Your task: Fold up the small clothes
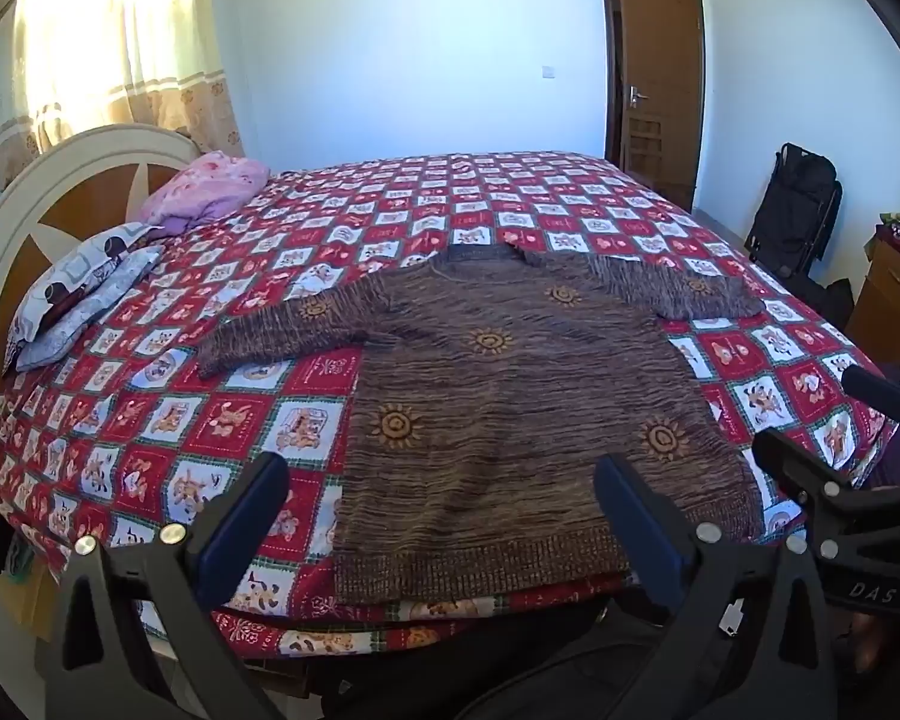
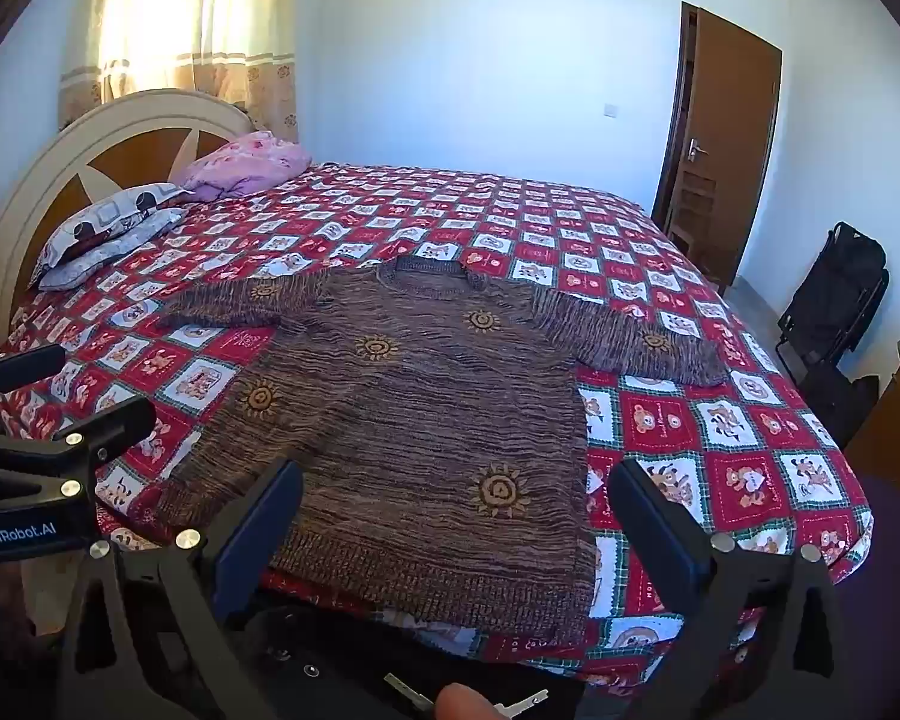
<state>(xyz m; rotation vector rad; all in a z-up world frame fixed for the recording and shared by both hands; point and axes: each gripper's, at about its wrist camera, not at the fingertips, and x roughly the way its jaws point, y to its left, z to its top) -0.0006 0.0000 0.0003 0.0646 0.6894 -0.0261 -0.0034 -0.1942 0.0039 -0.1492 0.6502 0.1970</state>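
Observation:
A brown knit sweater (image 1: pixel 510 384) with orange sun motifs lies flat on the bed, sleeves spread, hem toward me; it also shows in the right wrist view (image 2: pixel 426 414). My left gripper (image 1: pixel 444 510) is open and empty, held over the hem near the sweater's left bottom corner. My right gripper (image 2: pixel 456 510) is open and empty, held over the hem near the right bottom corner. The right gripper's body shows at the right edge of the left wrist view (image 1: pixel 834 492), and the left gripper's body at the left edge of the right wrist view (image 2: pixel 60 450).
The bed has a red and white checked cover (image 1: pixel 210 420). Pillows (image 1: pixel 84 288) and a pink bundle (image 1: pixel 210 186) lie by the headboard (image 1: pixel 30 228). A wooden door (image 1: pixel 660 78), a black folded chair (image 1: pixel 792 210) and a wooden cabinet (image 1: pixel 888 300) stand at the right.

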